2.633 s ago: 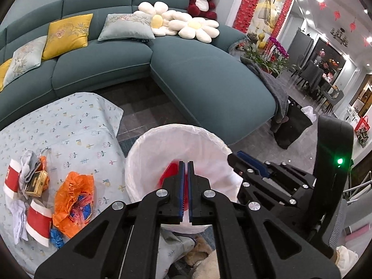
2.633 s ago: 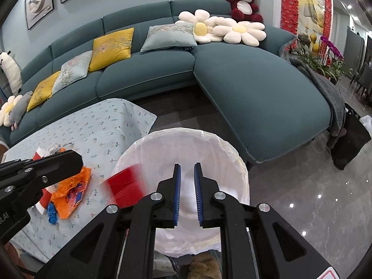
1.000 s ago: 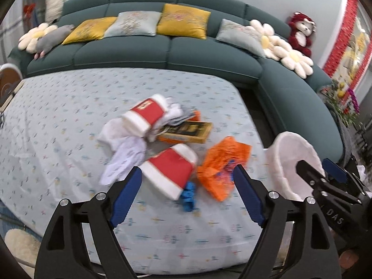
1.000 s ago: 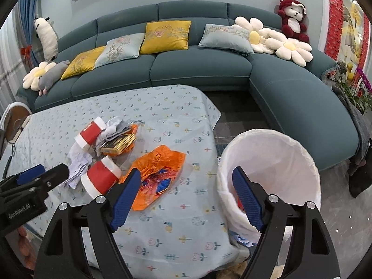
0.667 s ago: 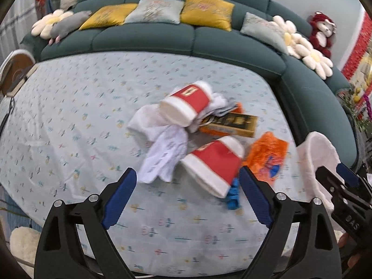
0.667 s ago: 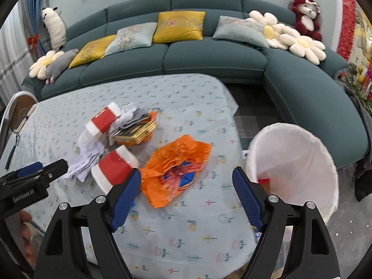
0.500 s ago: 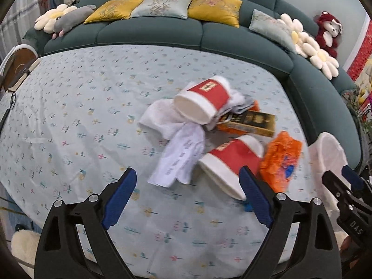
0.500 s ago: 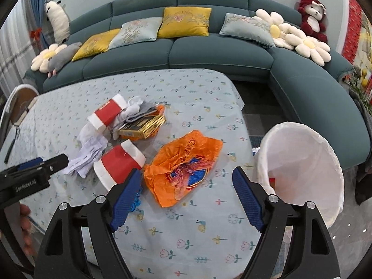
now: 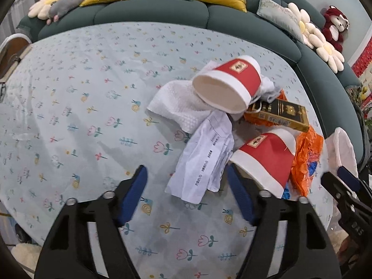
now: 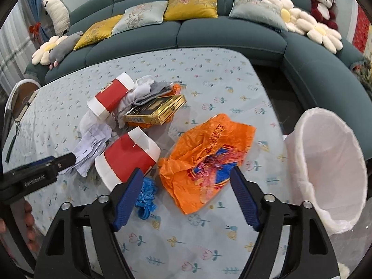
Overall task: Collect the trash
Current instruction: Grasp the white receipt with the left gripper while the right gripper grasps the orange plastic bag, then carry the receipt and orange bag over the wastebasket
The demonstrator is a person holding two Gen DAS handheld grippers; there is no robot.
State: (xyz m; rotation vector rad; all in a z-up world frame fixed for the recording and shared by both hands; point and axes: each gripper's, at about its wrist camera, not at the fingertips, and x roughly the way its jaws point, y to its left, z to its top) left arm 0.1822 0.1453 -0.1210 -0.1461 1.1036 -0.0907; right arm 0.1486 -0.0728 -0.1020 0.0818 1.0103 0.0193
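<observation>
Your left tongs point(image 9: 187, 194) and right tongs point(image 10: 186, 194), empty, have swung from the bin point(image 10: 325, 162) to the desk point(image 9: 69, 93) litter, jaws just narrowing yet open over paper slip point(image 9: 204, 160) and orange bag point(image 10: 209, 148): next pickup pending.

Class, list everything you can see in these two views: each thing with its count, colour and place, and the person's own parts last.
Paper cups: two, red and white, lying on the table.
Plastic bag: one, orange, between the right jaws.
Box: one, gold and black, mid-pile.
Printed paper: one, white, between the left jaws.
Towel: one, white, under the far cup.
Blue scrap: one, beside the near cup.
Bin: one, white liner, right of the table.
Sofa: one, teal, behind.
Left gripper: black, blue pads, open, just closing.
Right gripper: same, open, just closing.
</observation>
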